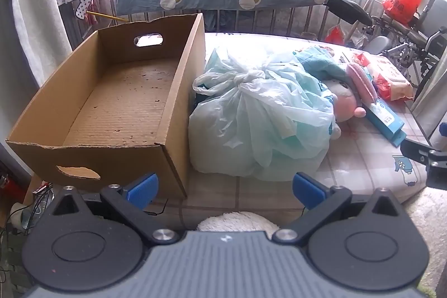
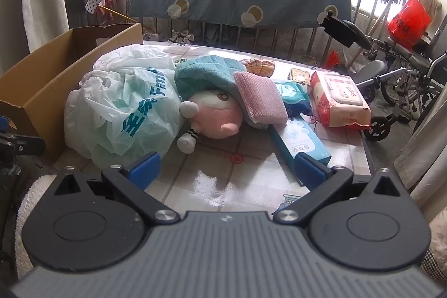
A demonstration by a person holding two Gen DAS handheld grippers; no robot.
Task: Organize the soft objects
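A teal towel point(image 2: 206, 71) and pink sponge point(image 2: 259, 97) half cover the plush toy point(image 2: 215, 116) beside the knotted plastic bag point(image 1: 259, 113), contents unclear. Left of that bag, the cardboard box point(image 1: 178, 91) is bare inside. Left gripper point(image 1: 225, 190) and right gripper point(image 2: 226, 169) both gape wide, holding nothing.

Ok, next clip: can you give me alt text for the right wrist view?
The open right hand-held gripper hangs over a checked bed cover, holding nothing. Ahead lie a knotted plastic bag, a pink plush toy under a teal towel, a pink sponge and a wipes pack. A cardboard box stands left.
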